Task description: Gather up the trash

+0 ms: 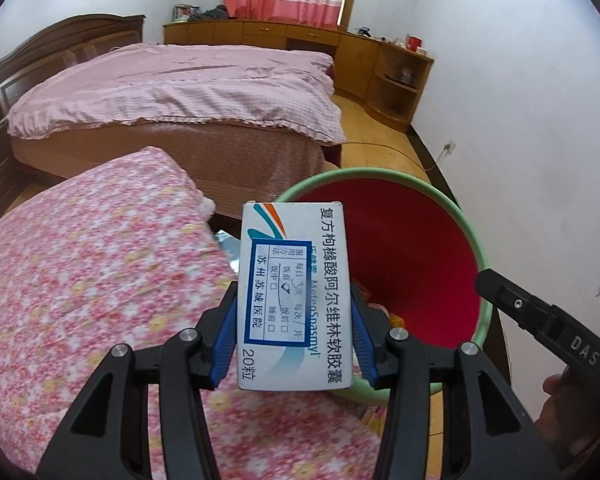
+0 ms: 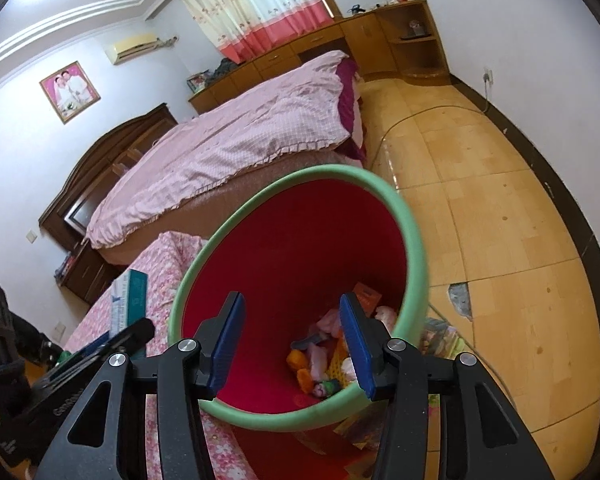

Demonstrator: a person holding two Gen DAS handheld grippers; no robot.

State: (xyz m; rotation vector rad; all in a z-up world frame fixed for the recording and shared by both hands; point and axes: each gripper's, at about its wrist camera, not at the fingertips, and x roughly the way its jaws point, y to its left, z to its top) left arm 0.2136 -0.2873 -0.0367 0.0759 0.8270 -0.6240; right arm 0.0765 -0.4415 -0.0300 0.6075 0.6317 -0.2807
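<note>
White card, printed with blue Chinese characters, is filling the middle of the left wrist view: the medicine box point(image 1: 294, 296) is standing upright between the blue pads point(image 1: 225, 332) of the left gripper point(image 1: 294, 330), and the jaws are pinching it on its two long sides. Behind the box, the red bin point(image 1: 412, 248) with a pale green rim is sitting open-mouthed, just beyond and to the right of the box's top edge. A pink floral cloth point(image 1: 92, 280) is covering the surface to the left. Part of the right gripper point(image 1: 536, 320) is reaching in from the right edge, near the bin's rim, with a bit of a hand point(image 1: 556, 404) showing beneath it. A bed point(image 1: 172, 92) under a pink quilt is lying farther back.

From the right wrist view, the right gripper point(image 2: 292, 344) is hanging directly over the mouth of the bin point(image 2: 300, 248), its jaws spread apart and gripping nothing; the blue pads point(image 2: 230, 344) are framing the inside of the bin. Crumpled wrappers and other scraps point(image 2: 328, 356) in pink, orange and yellow are lying at the bottom. At the left, the box point(image 2: 128, 300) is showing edge-on above the floral cloth point(image 2: 172, 256), beside the bin, with the left gripper point(image 2: 112, 344) below it. Wooden flooring point(image 2: 500, 220) is stretching away on the right.
</note>
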